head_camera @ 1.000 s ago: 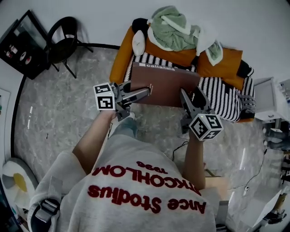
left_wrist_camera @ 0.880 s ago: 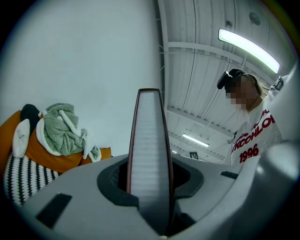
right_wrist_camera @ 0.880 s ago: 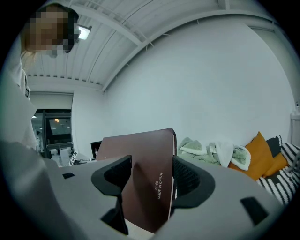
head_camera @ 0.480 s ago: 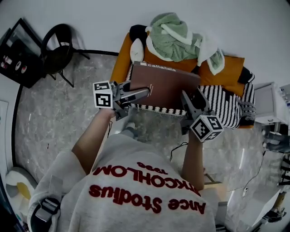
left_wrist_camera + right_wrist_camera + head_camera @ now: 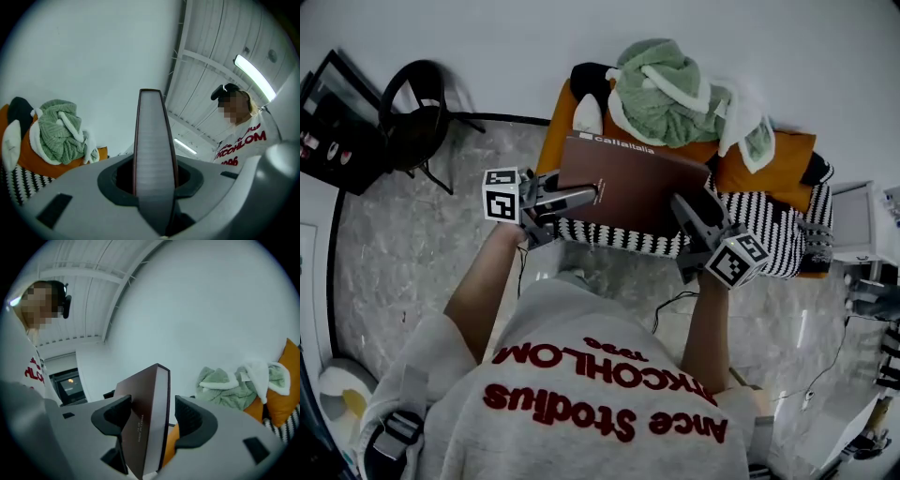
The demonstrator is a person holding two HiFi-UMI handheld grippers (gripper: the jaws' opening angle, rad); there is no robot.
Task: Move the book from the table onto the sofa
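Book in air, clamped at both ends: left tongs and right tongs each closed on one edge. Carried forward over last second, now above striped seat of sofa. Probably only lowering and release remain.

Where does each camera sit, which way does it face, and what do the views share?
Head view: on the head, facing down at book, sofa; shirt, arms, left claw, right claw show.
Left gripper view: on left claw, facing along book's edge; jaws, shirt show.
Right gripper view: on right claw, facing book; jaws, shirt show.
Shared: book, towel.
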